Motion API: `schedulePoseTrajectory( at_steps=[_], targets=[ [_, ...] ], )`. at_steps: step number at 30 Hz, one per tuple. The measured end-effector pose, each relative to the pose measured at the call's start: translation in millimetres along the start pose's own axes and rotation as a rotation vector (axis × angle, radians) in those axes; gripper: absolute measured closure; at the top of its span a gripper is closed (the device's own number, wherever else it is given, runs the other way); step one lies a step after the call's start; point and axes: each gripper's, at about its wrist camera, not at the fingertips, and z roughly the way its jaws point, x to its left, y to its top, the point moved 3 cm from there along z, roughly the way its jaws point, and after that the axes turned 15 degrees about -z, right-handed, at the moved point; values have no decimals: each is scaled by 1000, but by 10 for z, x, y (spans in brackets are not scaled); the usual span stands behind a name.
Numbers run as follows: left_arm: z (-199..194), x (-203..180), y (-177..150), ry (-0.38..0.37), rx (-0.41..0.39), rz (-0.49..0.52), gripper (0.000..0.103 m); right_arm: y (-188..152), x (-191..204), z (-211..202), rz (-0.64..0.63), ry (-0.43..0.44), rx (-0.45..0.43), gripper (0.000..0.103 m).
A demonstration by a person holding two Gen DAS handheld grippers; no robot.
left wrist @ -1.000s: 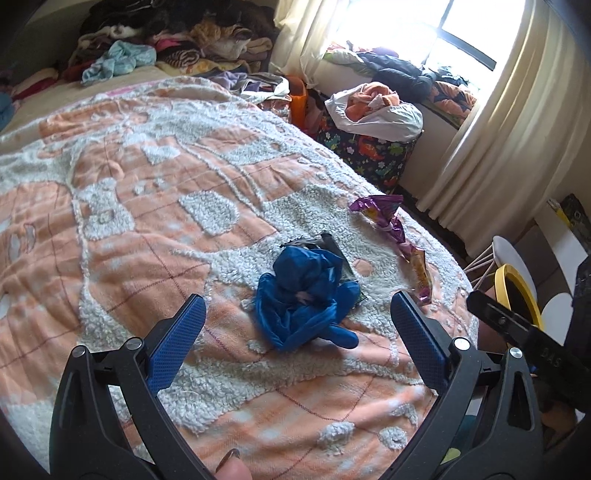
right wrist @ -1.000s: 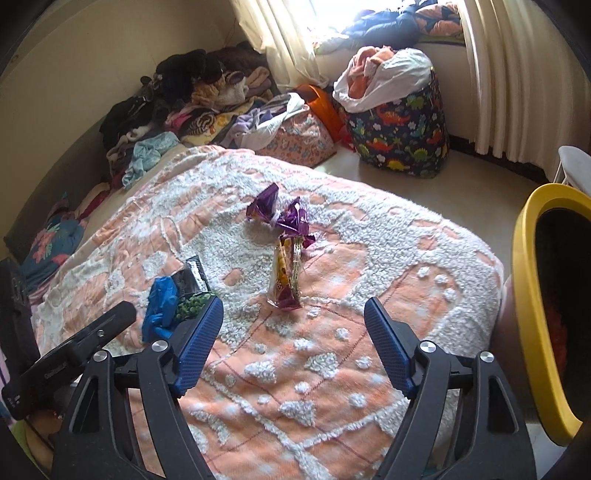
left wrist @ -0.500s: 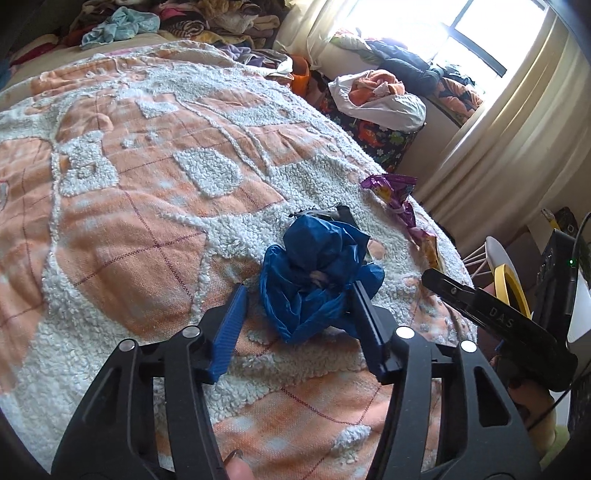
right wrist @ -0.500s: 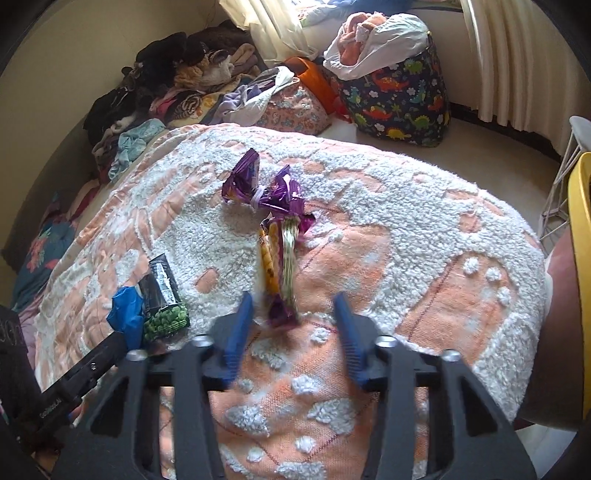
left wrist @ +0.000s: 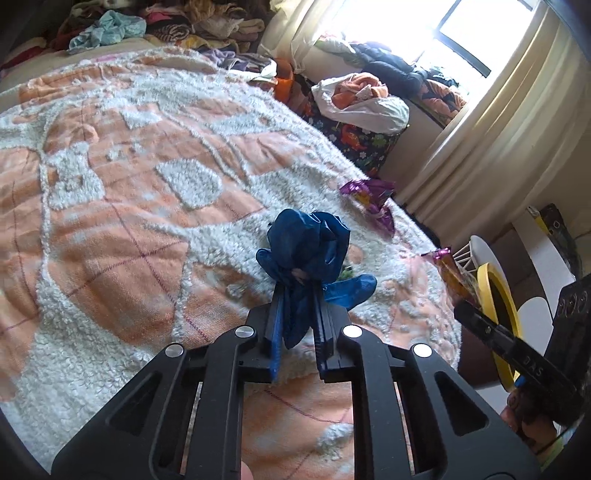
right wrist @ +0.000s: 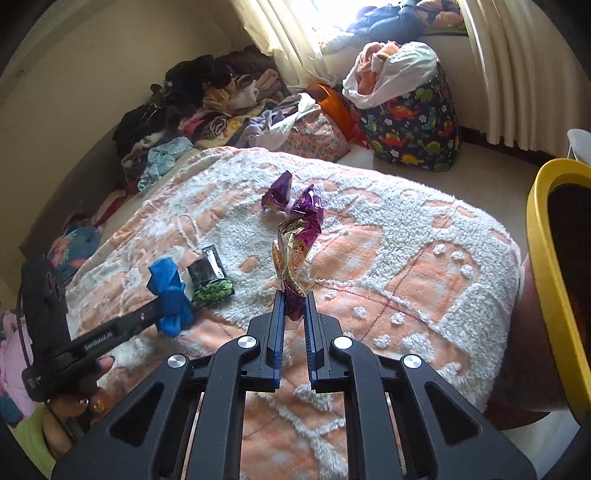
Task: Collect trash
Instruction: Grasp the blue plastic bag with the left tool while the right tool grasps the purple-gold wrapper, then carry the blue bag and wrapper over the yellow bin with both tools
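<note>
Near the foot edge of the bed (left wrist: 110,192), the left gripper (left wrist: 298,295) is clenched on the blue bag (left wrist: 306,247), lifted just above the blanket. To its right, the right gripper (right wrist: 294,301) pinches the bottom of the long purple wrapper (right wrist: 295,251), which stands upright. The yellow bin (right wrist: 546,280) sits past the bed's right corner, nearer the right gripper, so I think that one drops first.

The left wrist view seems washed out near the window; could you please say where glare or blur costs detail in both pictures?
Left wrist: window blown out, blue glove soft. Right wrist: glare between curtains, purple wrapper slightly blurred.

Left gripper (left wrist: 298,295) and right gripper (right wrist: 294,299): jaws clamped
</note>
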Motion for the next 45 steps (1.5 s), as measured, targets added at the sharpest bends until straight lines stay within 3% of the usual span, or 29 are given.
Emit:
schedulePoseTrajectory(
  at_steps=[13,23,45],
  targets=[
    [-245,-499,-66,-77,-46,92,94,-75,-178,-469,17,-19,-60,93],
    [-278,-825,-181,-118,-33,155,94,-167,-430,-814,32,-71,-95,93],
    [-206,-1544,-606,-185,29,312,94,-219,-1131,-1416,198,-187,-204,93]
  ],
)
